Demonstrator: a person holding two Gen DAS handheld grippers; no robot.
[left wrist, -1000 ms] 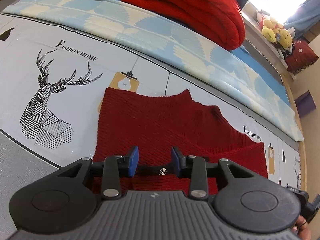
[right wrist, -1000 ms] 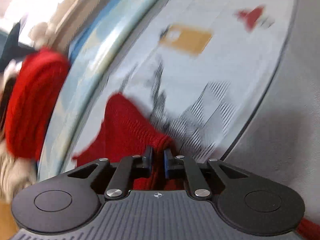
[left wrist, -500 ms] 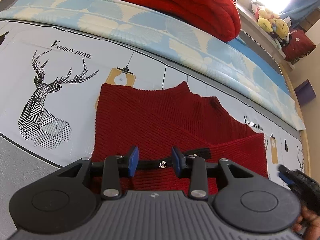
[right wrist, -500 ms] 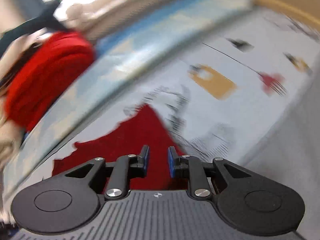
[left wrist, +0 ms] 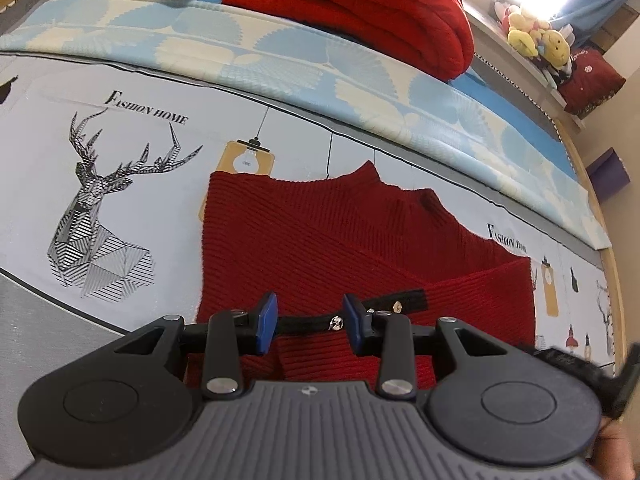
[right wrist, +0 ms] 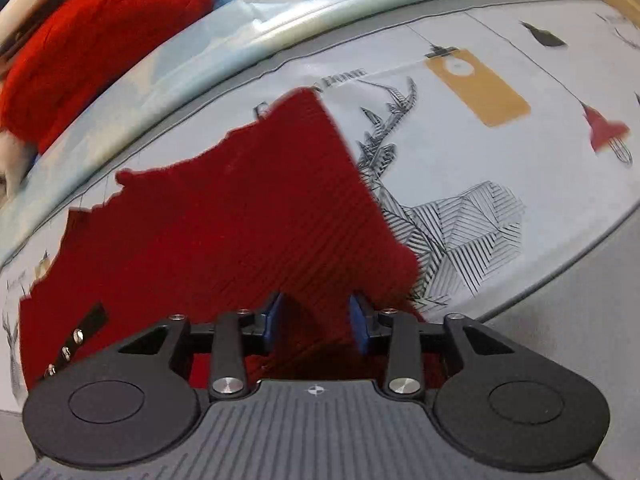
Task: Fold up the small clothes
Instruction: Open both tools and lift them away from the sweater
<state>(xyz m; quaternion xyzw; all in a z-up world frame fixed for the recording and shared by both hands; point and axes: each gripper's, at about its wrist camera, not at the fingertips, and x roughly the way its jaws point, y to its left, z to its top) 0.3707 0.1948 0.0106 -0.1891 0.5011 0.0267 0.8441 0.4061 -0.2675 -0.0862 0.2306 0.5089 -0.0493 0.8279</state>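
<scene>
A dark red knit sweater [left wrist: 344,240] lies flat on the bed's printed sheet [left wrist: 132,208], just beside the geometric deer print [left wrist: 104,216] and partly over an orange lamp tag print [left wrist: 244,162]; a black strap with metal snaps [left wrist: 384,308] crosses its near edge; the left tool [left wrist: 308,322] hangs over that strap, blue pads apart, released; the right tool [right wrist: 316,322] hovers above the sweater's corner beside the deer, likewise spread and gripping nothing; a bright red folded quilt [left wrist: 360,0] sits beyond the deer.
</scene>
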